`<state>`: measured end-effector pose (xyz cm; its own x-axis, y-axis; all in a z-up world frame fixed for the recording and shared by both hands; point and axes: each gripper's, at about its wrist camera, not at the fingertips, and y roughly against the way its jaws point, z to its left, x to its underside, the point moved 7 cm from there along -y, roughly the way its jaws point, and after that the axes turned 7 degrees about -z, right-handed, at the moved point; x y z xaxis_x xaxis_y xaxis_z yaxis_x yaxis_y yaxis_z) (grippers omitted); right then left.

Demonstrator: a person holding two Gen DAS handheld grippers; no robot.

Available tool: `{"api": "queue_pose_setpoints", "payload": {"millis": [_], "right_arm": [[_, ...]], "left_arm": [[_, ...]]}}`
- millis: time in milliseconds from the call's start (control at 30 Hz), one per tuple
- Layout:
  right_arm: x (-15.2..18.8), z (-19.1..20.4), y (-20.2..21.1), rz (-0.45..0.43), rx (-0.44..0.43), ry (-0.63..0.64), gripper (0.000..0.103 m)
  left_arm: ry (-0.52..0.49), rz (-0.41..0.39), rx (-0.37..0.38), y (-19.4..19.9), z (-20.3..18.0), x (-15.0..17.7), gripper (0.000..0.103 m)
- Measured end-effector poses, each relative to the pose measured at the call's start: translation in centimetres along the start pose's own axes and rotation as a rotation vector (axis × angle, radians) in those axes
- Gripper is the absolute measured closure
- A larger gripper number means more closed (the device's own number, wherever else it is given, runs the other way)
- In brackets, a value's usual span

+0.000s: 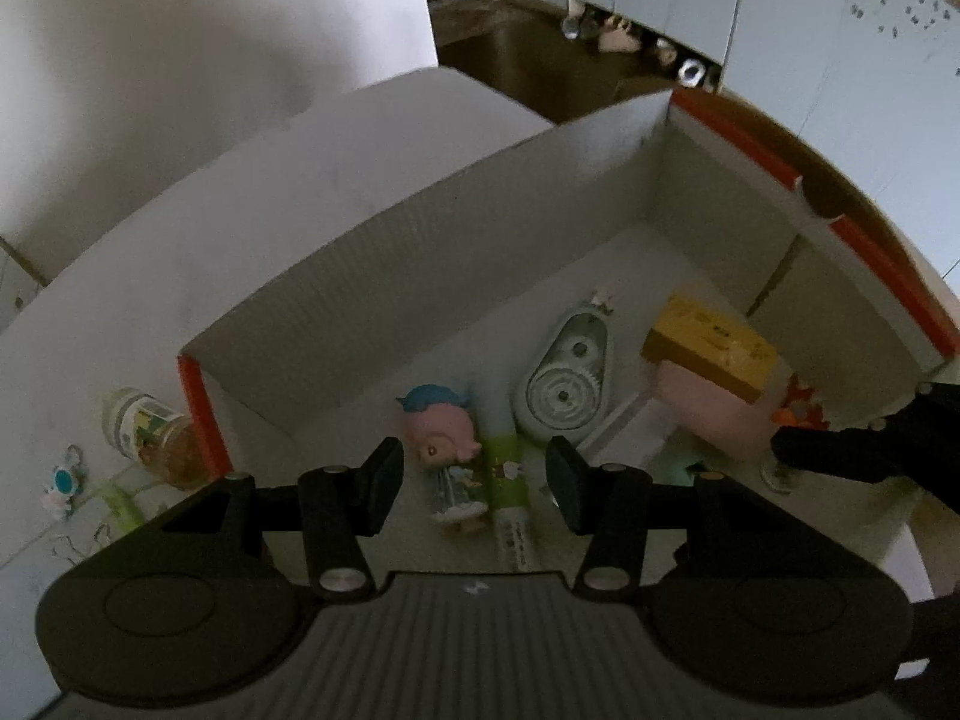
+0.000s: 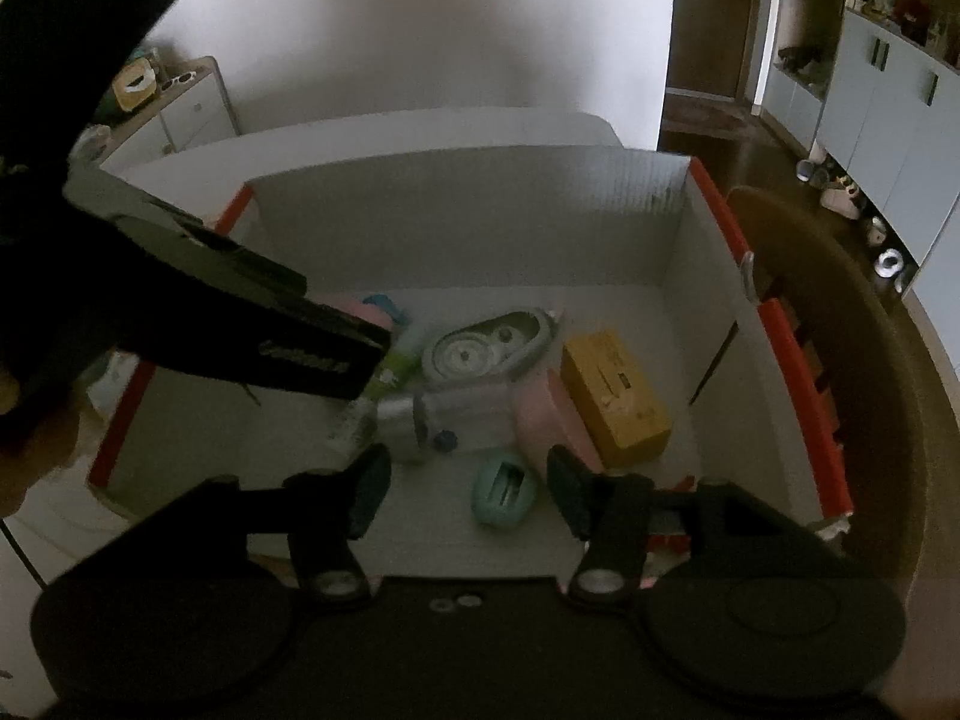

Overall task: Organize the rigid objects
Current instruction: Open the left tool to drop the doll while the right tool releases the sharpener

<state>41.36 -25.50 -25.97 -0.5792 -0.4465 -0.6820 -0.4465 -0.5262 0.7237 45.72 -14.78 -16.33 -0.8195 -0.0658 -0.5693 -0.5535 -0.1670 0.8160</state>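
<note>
Nearest your left camera, the left gripper point(image 1: 474, 483) hangs with its jaws apart and nothing between them, over a blue-haired doll point(image 1: 447, 450) and a green tube point(image 1: 507, 480) lying side by side on the floor of the white box point(image 1: 420, 228). At two o'clock from the doll sit the grey tape dispenser point(image 1: 564, 378) and the yellow block point(image 1: 708, 348). Your right gripper point(image 2: 468, 492) is likewise spread and empty, a mint case point(image 2: 503, 495) between its fingers. Outside the box, at nine o'clock, lies a bottle point(image 1: 150, 432).
</note>
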Motion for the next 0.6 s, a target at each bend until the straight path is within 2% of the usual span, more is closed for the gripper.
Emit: {"api": "queue_pose_setpoints", "payload": {"millis": [133,400,500,600], "right_arm": [[-0.2,0.4,1.1,-0.019,0.003,0.002,0.04],[-0.7,1.3,3.8,-0.069,0.007,-0.025,0.033],[-0.8,1.8,4.8,-0.085,0.006,-0.043,0.027],[-0.9,2.4,5.6,-0.104,0.016,-0.052,0.022]], "left_arm": [[-0.007,-0.036,0.015,1.5,0.5,0.7,0.042],[0.007,-0.098,0.047,4.3,1.3,0.6,0.042],[0.006,-0.13,0.058,5.6,1.7,0.8,0.032],[0.008,-0.163,0.084,6.8,2.1,1.2,0.03]]}}
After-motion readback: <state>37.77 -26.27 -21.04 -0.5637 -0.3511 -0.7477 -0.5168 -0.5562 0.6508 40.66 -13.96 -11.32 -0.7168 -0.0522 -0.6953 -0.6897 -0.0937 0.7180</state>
